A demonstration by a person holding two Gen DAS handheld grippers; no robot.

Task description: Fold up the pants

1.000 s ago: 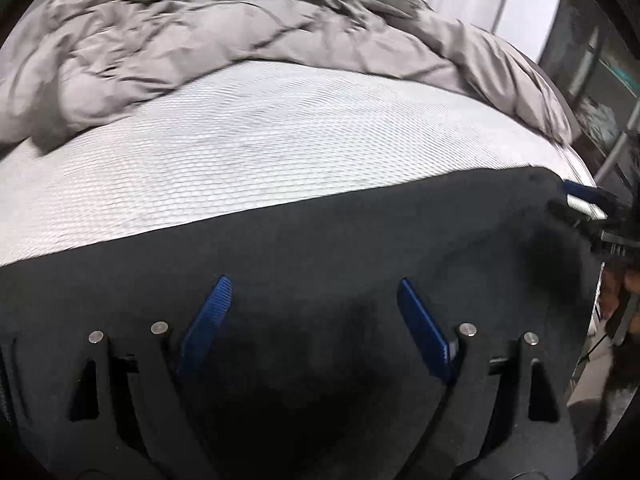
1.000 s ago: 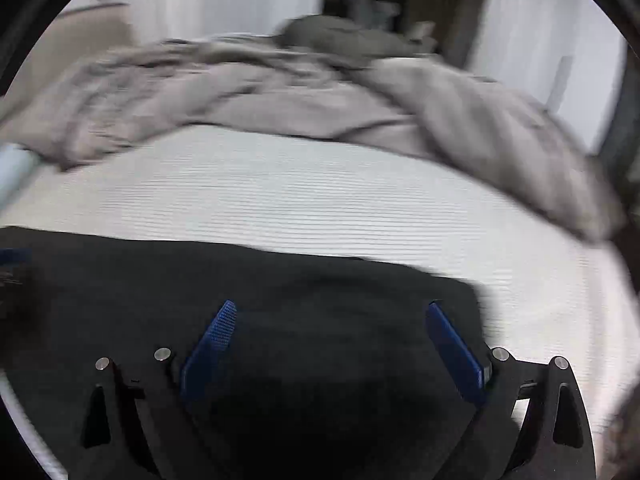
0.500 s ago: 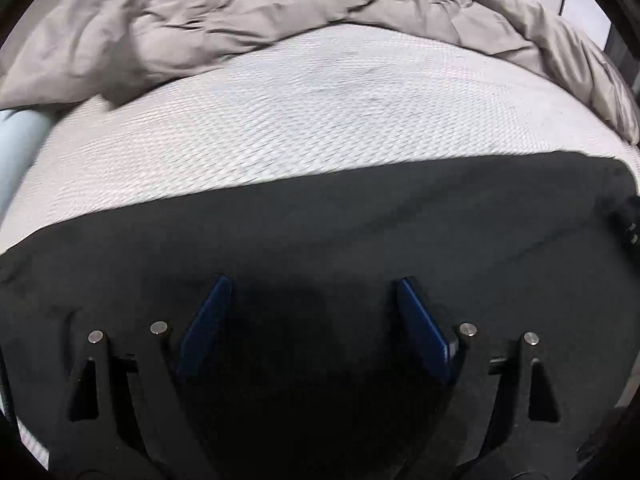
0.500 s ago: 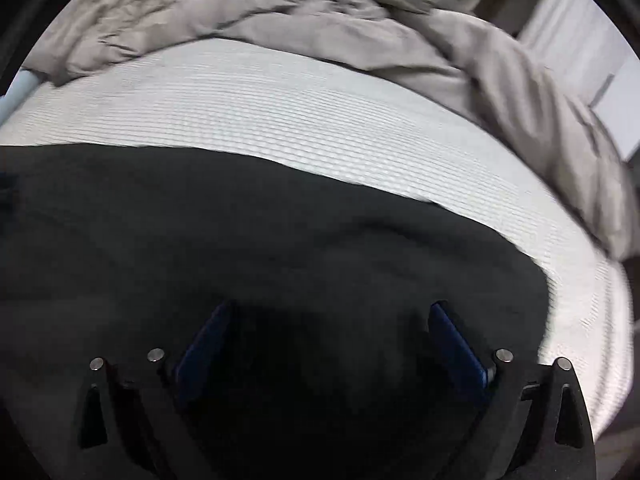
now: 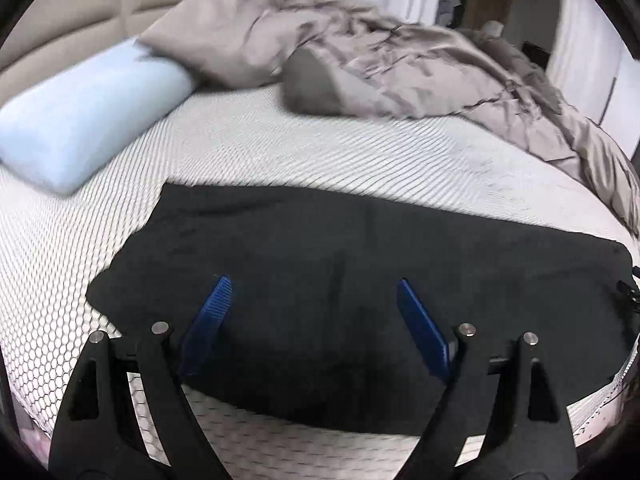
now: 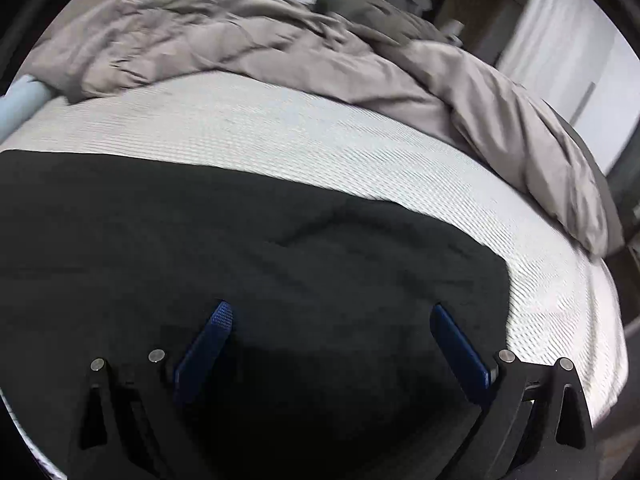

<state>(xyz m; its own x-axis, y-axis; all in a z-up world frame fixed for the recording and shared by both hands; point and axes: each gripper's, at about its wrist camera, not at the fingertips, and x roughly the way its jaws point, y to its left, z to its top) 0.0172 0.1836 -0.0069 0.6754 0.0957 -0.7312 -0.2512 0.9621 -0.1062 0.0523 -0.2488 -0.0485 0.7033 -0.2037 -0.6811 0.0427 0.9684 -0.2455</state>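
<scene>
I swing my left tool (image 5: 312, 300), spread and empty, leftward to the black pants' (image 5: 360, 264) end, apparently for another fold, while my right tool (image 6: 328, 320) hovers spread.

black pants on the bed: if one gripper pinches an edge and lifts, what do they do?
Probably drape: the black pants lie limp and flat on the mattress, with soft creases. The fuzzy-looking fabric should grip the ribbed blue pads rather than slip. Pushed, they would likely bunch instead of sliding whole.
</scene>
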